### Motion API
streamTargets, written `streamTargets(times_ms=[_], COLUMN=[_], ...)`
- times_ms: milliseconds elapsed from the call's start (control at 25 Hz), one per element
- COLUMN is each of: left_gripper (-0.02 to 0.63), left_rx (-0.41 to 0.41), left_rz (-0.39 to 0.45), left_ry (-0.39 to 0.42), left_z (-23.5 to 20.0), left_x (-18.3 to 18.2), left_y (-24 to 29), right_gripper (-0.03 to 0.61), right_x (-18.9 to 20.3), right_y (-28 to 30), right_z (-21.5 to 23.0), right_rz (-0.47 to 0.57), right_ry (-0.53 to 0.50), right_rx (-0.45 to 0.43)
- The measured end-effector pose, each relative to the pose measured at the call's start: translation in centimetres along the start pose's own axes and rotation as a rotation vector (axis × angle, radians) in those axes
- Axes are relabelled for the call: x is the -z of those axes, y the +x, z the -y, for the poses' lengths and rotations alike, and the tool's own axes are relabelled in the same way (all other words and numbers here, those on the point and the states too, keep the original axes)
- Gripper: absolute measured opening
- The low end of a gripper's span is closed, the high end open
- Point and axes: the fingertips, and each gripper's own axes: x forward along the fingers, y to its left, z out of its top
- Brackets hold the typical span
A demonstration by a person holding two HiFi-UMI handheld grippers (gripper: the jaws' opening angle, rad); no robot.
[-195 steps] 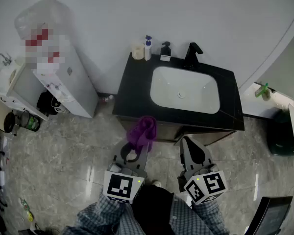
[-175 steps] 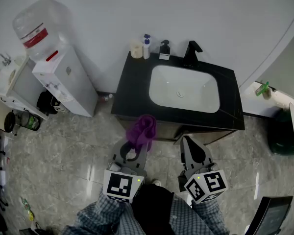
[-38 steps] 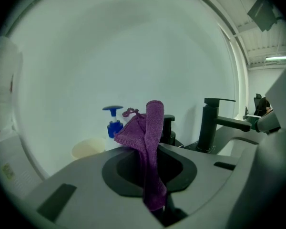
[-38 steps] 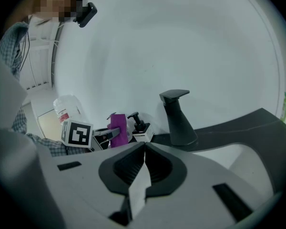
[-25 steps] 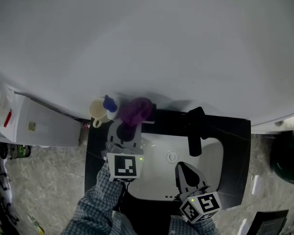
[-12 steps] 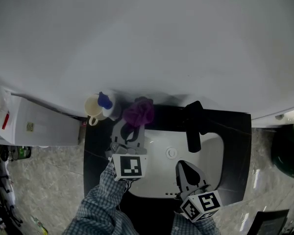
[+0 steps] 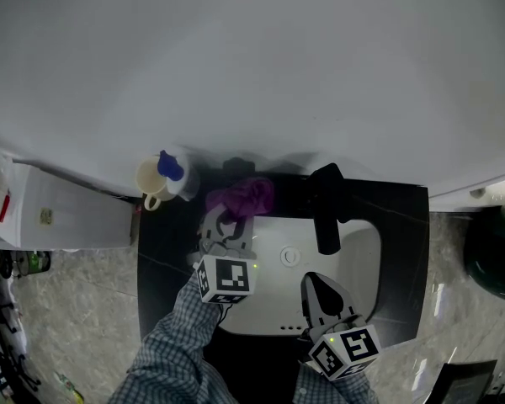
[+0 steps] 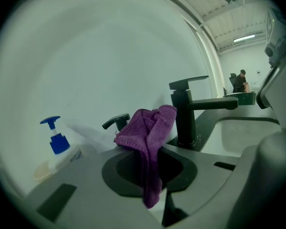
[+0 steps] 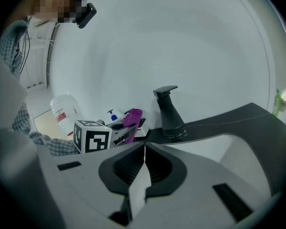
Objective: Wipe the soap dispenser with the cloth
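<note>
My left gripper (image 7: 234,215) is shut on a purple cloth (image 7: 241,198), which bunches at its tips and presses against the near side of the soap dispenser (image 7: 238,167). Only the dispenser's black pump top shows behind the cloth. In the left gripper view the cloth (image 8: 148,133) hangs from the jaws and the black pump head (image 8: 115,122) pokes out to its left. My right gripper (image 7: 312,281) hovers shut and empty over the white basin (image 7: 273,305). The right gripper view shows the cloth (image 9: 131,118) against the dispenser (image 9: 142,126).
A blue-capped pump bottle (image 7: 170,169) and a cream cup (image 7: 149,180) stand left of the dispenser at the wall. The black faucet (image 7: 327,206) rises to its right, over the basin. The black countertop (image 7: 400,251) ends at a white cabinet (image 7: 59,217) on the left.
I have come from the floor in front of the vanity right up over it. In the last second the cloth slid down off the dispenser's top, and the black pump now shows behind it.
</note>
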Motion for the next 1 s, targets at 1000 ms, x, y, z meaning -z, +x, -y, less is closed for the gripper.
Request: streamTargets(times_ms=[1000], left_gripper=[0.06], left_rx=[-0.114], left_rz=[0.114], left_ry=[-0.305], left_z=[-5.0], left_x=[-7.8], left_y=[-1.8], right_gripper=[0.018], right_x=[-0.3], right_y=[-0.9], right_z=[0.0], right_rz=[0.007], right_ry=[0.004], right_rx=[0.0])
